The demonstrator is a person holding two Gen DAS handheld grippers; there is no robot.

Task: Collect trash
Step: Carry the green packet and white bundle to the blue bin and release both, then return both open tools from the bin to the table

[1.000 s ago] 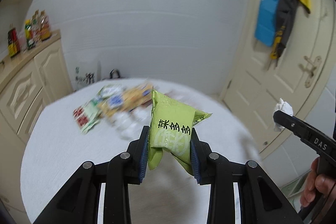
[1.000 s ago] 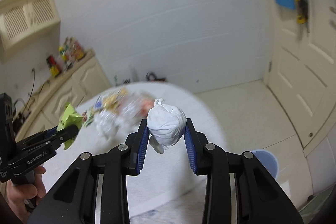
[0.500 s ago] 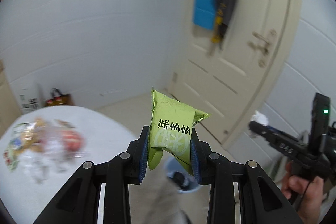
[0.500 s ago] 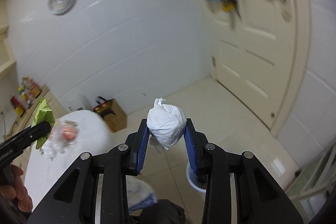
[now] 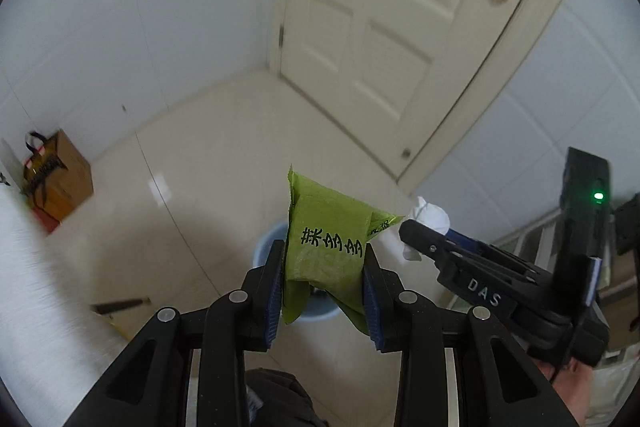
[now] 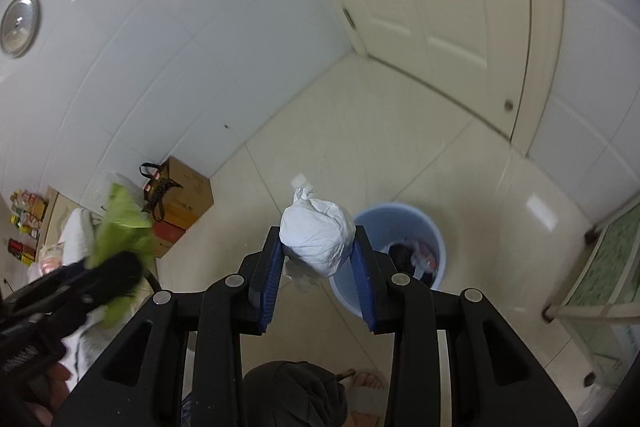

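My left gripper (image 5: 324, 267) is shut on a green snack wrapper (image 5: 326, 239) with black lettering. It hangs over a light blue trash bin (image 5: 264, 247) on the floor, which the wrapper mostly hides. My right gripper (image 6: 318, 255) is shut on a white crumpled paper wad (image 6: 318, 237). The same blue bin (image 6: 400, 219) stands just right of it and holds dark and coloured trash. In the left wrist view the right gripper (image 5: 416, 227) shows at the right with the white wad (image 5: 430, 217). The left gripper (image 6: 116, 259) with the green wrapper (image 6: 120, 223) appears blurred in the right wrist view.
A white door (image 5: 384, 39) stands behind the bin. A brown cardboard box with a bag (image 6: 176, 195) sits by the white wall. The white-covered table (image 5: 36, 287) lies at the left. A metal rack (image 6: 596, 267) stands at the right. A person's foot (image 6: 368, 385) is on the tiled floor.
Both grippers swung away from the table toward the door and tilted down over the floor. The blue bin came into view beneath them. Both keep hold of their trash.
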